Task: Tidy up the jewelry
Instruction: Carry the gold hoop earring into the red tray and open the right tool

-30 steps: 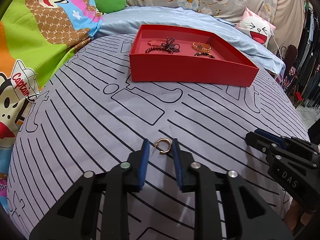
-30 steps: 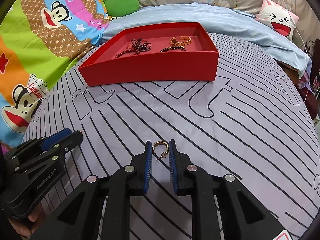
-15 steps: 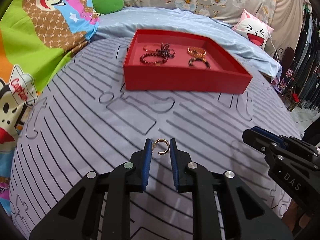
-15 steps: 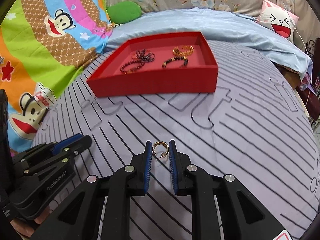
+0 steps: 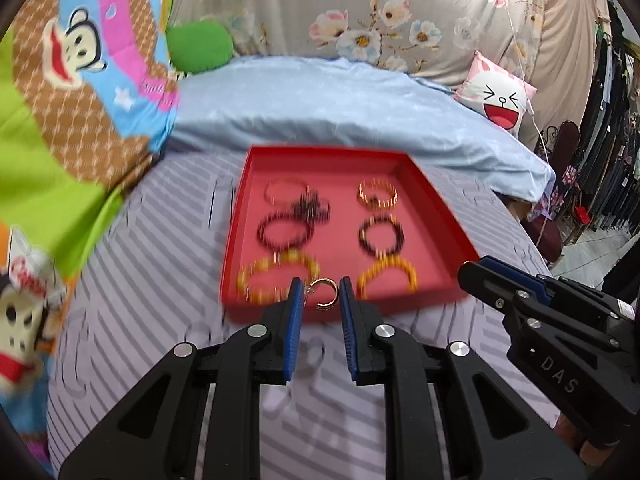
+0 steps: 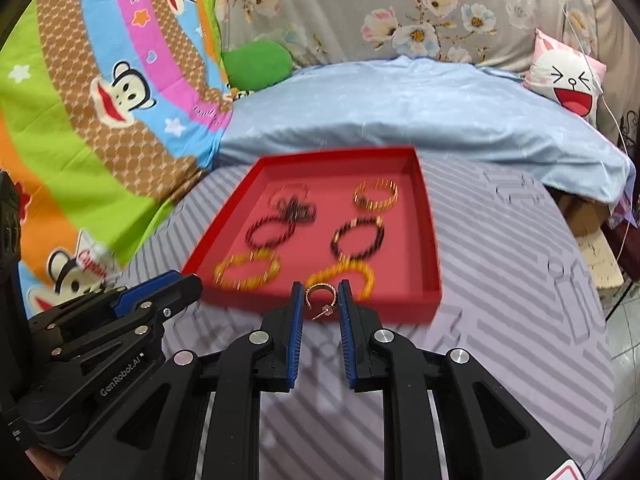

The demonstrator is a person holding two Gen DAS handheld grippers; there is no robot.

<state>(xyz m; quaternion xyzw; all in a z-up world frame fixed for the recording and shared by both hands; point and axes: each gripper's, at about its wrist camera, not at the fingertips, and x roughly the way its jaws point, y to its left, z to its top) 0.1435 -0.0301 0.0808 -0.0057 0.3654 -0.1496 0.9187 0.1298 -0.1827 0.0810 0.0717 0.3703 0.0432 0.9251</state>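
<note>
Bed (image 5: pixel 340 96) with a blue sheet sits at the back, and a striped grey cover (image 6: pixel 500 280) lies over its near part. On that cover, near its far edge, rests a red tray (image 5: pixel 236 248). The tray holds bracelets in two rows: thin gold ones by the far wall, dark bead ones in the middle, and yellow bead ones (image 6: pixel 248 272) by the near wall. They look blurry, so small details are hard to tell.

The left gripper (image 5: pixel 320 294) is pinched on a small gold hoop earring (image 5: pixel 325 293). The right gripper (image 6: pixel 319 298) is pinched on a second gold hoop earring (image 6: pixel 320 296) with a little post sticking down. Both earrings are held up in the air, off the cover, close to the near wall of the tray.

The step in hand looks like carrying the two earrings to the tray. Next, each gripper needs to go over the near wall and find a bare red spot. Then it should lower and let go gently. The earrings are tiny, so they could slip or land on a bracelet.
</note>
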